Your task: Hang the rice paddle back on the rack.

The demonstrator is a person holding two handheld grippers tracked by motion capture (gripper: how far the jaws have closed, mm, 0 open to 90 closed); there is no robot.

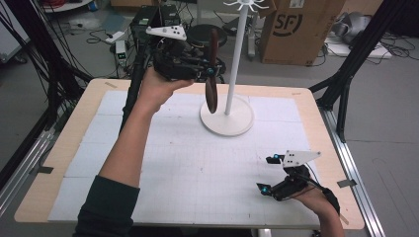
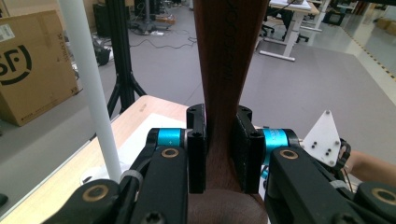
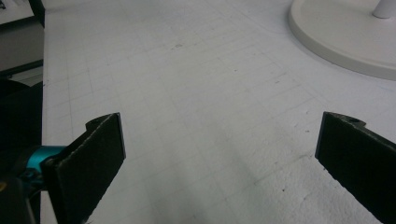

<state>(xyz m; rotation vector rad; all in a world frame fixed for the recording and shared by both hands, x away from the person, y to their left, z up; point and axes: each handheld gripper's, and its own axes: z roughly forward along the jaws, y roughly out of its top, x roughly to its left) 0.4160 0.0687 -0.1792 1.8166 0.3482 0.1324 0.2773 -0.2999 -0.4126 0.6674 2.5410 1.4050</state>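
A dark brown wooden utensil [image 1: 212,74], long and narrow with a wider flat lower end, hangs upright in the air above the far middle of the table, just left of the white pole of a stand [image 1: 236,59]. The left gripper [image 1: 210,69] has it clamped at mid-length; in the left gripper view the two black jaws press flat against both sides of the wooden handle [image 2: 224,70], which rises out of the top of that view. The person's left hand [image 1: 160,81] holds this gripper high, the forearm reaching up from the lower left in a dark green sleeve [image 1: 106,210]. The stand's round white base [image 1: 227,116] sits on the white gridded mat [image 1: 197,163] that covers the wooden table [image 1: 64,143], and the utensil's lower end shows just in front of the base's left edge, though I cannot tell how high above it. The right gripper [image 1: 269,175] rests low near the table's right front corner, well apart from the utensil, jaws spread wide with nothing between them; the right gripper view looks across bare mat toward the stand's base [image 3: 341,42]. A cardboard box [image 1: 299,29] stands on the floor beyond the table.
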